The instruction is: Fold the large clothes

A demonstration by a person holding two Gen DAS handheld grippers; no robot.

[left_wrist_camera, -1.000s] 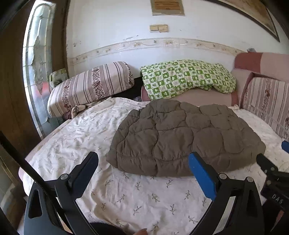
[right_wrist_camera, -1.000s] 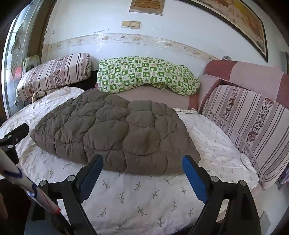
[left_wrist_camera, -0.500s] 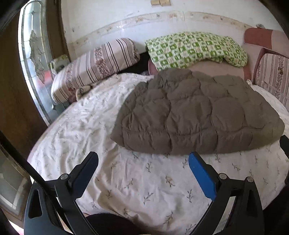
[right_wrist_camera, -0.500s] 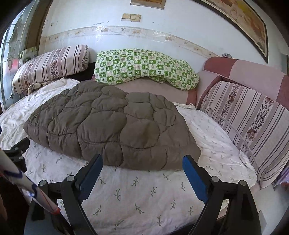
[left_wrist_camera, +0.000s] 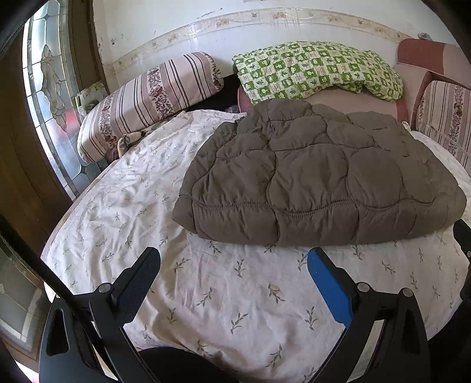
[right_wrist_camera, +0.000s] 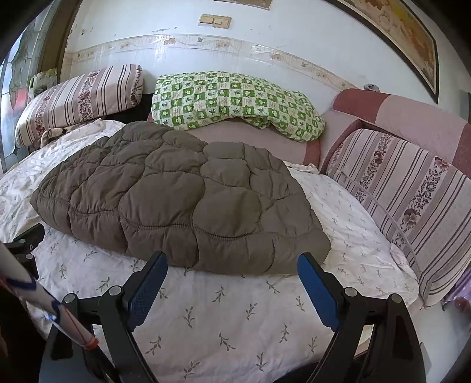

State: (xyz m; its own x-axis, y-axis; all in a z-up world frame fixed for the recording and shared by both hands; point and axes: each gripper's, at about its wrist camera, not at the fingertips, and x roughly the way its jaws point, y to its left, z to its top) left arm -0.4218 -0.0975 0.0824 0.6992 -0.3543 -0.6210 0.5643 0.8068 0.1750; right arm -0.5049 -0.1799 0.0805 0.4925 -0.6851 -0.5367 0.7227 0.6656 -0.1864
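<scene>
A bed (right_wrist_camera: 235, 324) under a white leaf-sprigged sheet fills the room. Behind it rises a white wall (right_wrist_camera: 294, 35) with a floral border strip (right_wrist_camera: 206, 42) — a double switch plate (right_wrist_camera: 215, 20) above that. Left of the bed stands a leaded-glass window (left_wrist_camera: 50, 97), bright with daylight — right of it, a pink striped sofa (right_wrist_camera: 412, 176).

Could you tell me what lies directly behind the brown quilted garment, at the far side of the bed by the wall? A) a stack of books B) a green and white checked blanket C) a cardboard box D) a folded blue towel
B: just behind the brown quilted garment a green and white checked blanket lies draped over a pink cushion by the wall, beside a striped pillow.
</scene>
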